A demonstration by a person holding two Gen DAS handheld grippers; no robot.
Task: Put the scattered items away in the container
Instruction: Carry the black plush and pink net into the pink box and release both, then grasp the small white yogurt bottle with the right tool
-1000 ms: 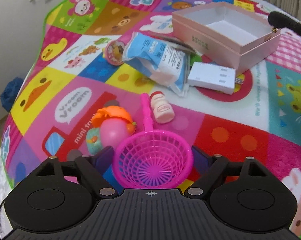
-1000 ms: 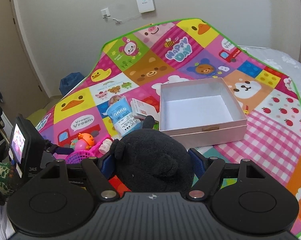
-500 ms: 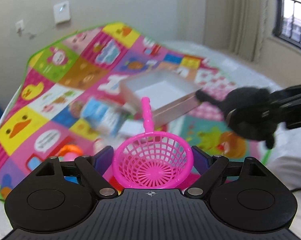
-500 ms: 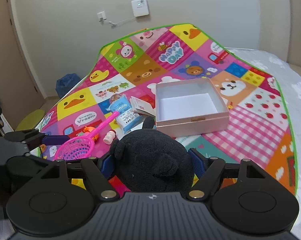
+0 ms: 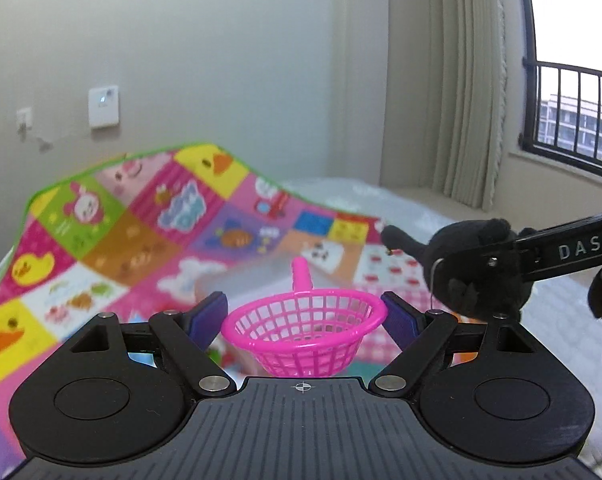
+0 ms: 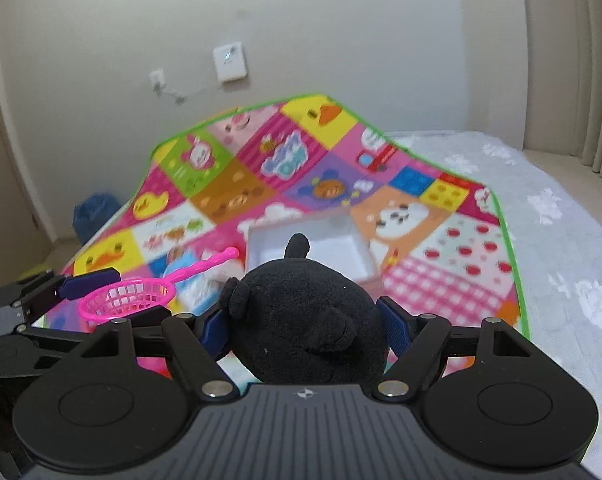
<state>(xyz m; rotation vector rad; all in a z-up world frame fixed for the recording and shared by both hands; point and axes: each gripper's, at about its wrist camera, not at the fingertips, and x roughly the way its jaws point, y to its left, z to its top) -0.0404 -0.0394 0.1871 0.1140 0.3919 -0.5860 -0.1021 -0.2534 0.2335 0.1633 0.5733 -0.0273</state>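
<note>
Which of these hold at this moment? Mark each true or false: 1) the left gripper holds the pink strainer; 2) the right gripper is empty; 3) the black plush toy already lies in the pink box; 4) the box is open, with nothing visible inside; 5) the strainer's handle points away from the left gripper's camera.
1) True: the left gripper is closed on the pink strainer by its basket rim.
2) False: the right gripper is closed on the black plush toy.
3) False: the toy is held up in the air, short of the pink box.
4) True: the part of the box's white floor that shows is bare; the toy hides the rest.
5) True: the handle sticks out forward, toward the play mat.
</note>
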